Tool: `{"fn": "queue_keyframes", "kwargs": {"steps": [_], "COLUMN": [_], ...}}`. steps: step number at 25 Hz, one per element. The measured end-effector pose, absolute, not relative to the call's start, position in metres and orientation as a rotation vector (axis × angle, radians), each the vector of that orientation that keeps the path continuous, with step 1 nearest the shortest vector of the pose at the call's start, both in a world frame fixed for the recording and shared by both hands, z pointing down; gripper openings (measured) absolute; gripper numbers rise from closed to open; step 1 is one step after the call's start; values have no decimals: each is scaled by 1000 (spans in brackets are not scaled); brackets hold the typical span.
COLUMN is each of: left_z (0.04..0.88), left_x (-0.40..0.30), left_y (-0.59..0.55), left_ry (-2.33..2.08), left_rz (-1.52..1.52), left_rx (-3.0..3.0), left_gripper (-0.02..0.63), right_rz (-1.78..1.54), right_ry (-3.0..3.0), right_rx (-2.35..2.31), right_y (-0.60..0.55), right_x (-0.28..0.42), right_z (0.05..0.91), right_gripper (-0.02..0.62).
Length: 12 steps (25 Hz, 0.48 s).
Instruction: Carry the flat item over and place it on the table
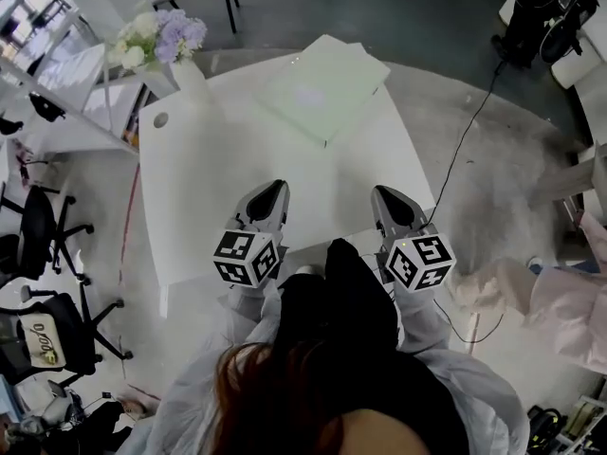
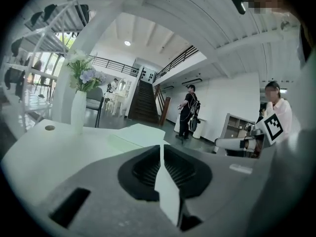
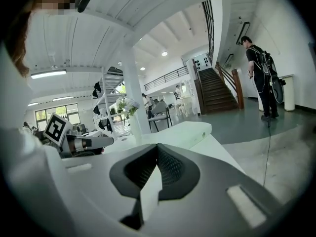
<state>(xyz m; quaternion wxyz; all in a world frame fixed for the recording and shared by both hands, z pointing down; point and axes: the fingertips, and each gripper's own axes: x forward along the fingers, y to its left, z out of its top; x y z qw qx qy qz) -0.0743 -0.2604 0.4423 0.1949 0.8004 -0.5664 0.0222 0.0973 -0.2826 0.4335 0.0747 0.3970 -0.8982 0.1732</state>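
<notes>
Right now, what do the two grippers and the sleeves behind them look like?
The left gripper and right gripper match: smooth grey shells that taper toward the tip, dark along the middle. Their fingers are lined with black ribbed rubber. Each carries a cube with black-and-white square markers on its faces. The sleeves are pale grey and loose.

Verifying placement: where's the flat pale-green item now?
Head view: the flat item lies at the far right corner of the white table, just right of the flower vase.
</notes>
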Motion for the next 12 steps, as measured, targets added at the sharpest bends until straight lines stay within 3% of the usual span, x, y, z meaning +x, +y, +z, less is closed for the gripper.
{"fn": "queue_keyframes", "kwargs": {"steps": [12], "left_z": [454], "left_x": [-81], "left_y": [-218], "left_ry": [-1599], "left_rz": [70], "left_rx": [2239], "left_gripper": [-2], "right_rz": [475], "right_ry": [-2675], "right_rx": [1198], "right_y": [-245], "right_x": [102], "right_z": [443], "right_gripper": [12]}}
